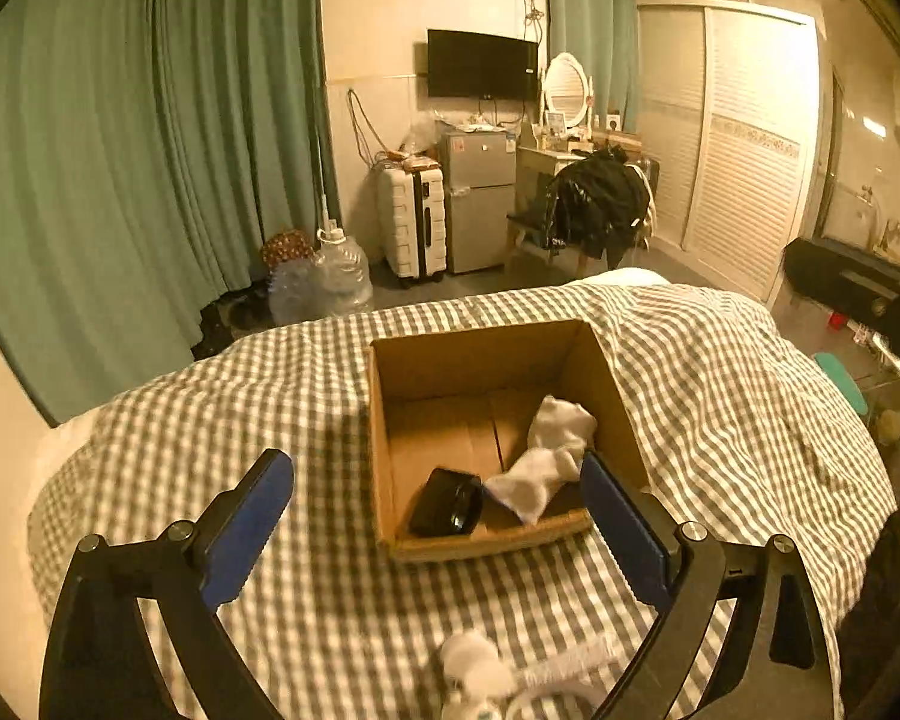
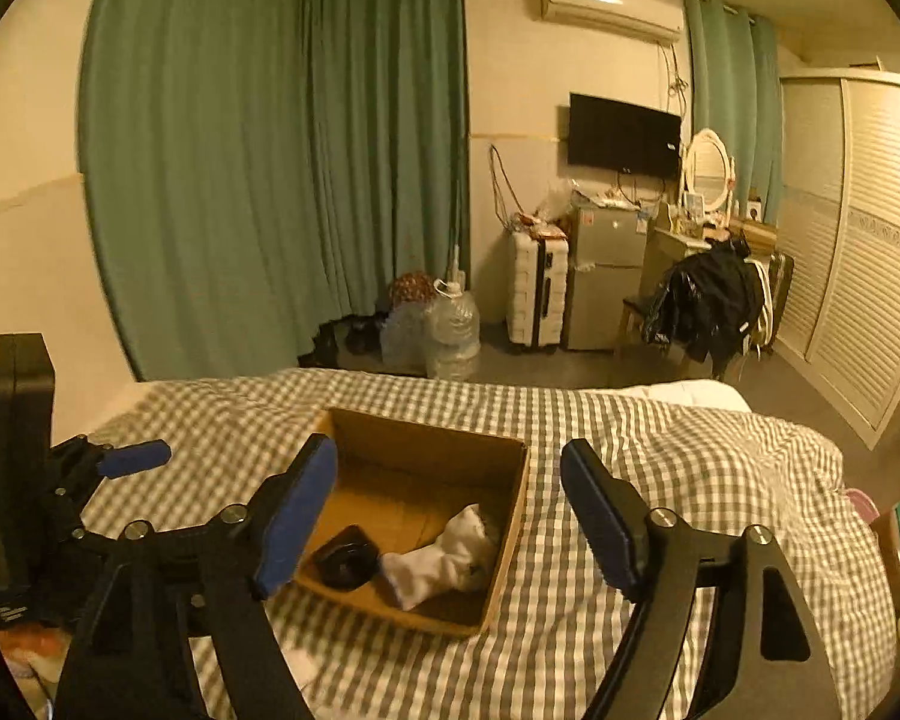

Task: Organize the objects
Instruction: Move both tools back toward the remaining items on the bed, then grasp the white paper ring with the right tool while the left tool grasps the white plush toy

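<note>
A cardboard box point(image 1: 486, 360) sat open on the gingham-covered bed point(image 1: 720, 372). Inside it, a white sock point(image 1: 549, 459) lay toward four o'clock, and a small black case point(image 1: 446, 503) rested just beside it at about seven o'clock, near the front wall. The left gripper point(image 1: 438, 480) hung above the box's near edge with its blue pads spread wide and nothing between them. The right gripper point(image 2: 450, 489) hovered over the same box, its jaws likewise parted wide and empty. More white items point(image 1: 480, 672), too blurred to name, lay on the cover at six o'clock, short of the box.
</note>
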Available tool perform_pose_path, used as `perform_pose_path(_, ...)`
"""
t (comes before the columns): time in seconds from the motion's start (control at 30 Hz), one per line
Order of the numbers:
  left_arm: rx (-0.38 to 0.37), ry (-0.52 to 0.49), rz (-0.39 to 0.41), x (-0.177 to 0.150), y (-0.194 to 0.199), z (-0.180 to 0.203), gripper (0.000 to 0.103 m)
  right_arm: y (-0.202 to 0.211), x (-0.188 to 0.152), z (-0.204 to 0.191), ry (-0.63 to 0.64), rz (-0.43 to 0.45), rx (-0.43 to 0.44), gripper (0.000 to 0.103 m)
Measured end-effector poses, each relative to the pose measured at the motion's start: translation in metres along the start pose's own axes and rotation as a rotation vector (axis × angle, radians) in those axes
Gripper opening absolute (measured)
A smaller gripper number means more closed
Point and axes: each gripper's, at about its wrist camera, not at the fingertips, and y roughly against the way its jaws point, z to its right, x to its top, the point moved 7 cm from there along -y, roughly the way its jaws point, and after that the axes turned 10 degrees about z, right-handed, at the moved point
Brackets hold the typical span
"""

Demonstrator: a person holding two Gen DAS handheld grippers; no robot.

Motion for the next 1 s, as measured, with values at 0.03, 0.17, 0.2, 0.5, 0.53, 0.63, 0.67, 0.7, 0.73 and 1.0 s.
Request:
perform_pose_path(0.03, 0.009, 0.001, -0.001, -0.004, 0.01, -0.003, 0.099, 0.013, 0.004, -0.003, 0.005, 0.009, 0.005, 0.082)
perform_pose_path(0.17, 0.04, 0.016, -0.003, -0.023, 0.038, -0.012, 0.099, 0.055, 0.009, -0.019, 0.033, 0.025, 0.018, 0.088)
perform_pose_path(0.2, 0.05, 0.02, -0.007, -0.03, 0.042, -0.014, 0.099, 0.065, 0.005, -0.025, 0.04, 0.024, 0.021, 0.089)
perform_pose_path(0.5, 0.166, 0.095, -0.065, -0.133, 0.055, -0.029, 0.099, 0.1, -0.086, -0.064, 0.016, -0.1, 0.096, 0.092)
perform_pose_path(0.53, 0.168, 0.101, -0.054, -0.143, 0.055, -0.028, 0.099, 0.097, -0.103, -0.067, 0.011, -0.118, 0.102, 0.092)
perform_pose_path(0.63, 0.197, 0.095, -0.084, -0.183, 0.045, -0.025, 0.099, 0.085, -0.149, -0.075, 0.012, -0.158, 0.122, 0.092)
perform_pose_path(0.67, 0.195, 0.081, -0.094, -0.192, 0.042, -0.024, 0.099, 0.083, -0.161, -0.076, 0.017, -0.166, 0.121, 0.092)
perform_pose_path(0.7, 0.185, 0.057, -0.114, -0.204, 0.035, -0.021, 0.099, 0.077, -0.174, -0.076, 0.026, -0.182, 0.116, 0.092)
perform_pose_path(0.73, 0.181, 0.042, -0.134, -0.212, 0.03, -0.019, 0.099, 0.07, -0.19, -0.076, 0.036, -0.207, 0.115, 0.092)
perform_pose_path(1.0, 0.13, 0.026, -0.283, -0.253, 0.002, -0.011, 0.099, 0.027, -0.259, -0.079, -0.047, -0.385, 0.175, 0.092)
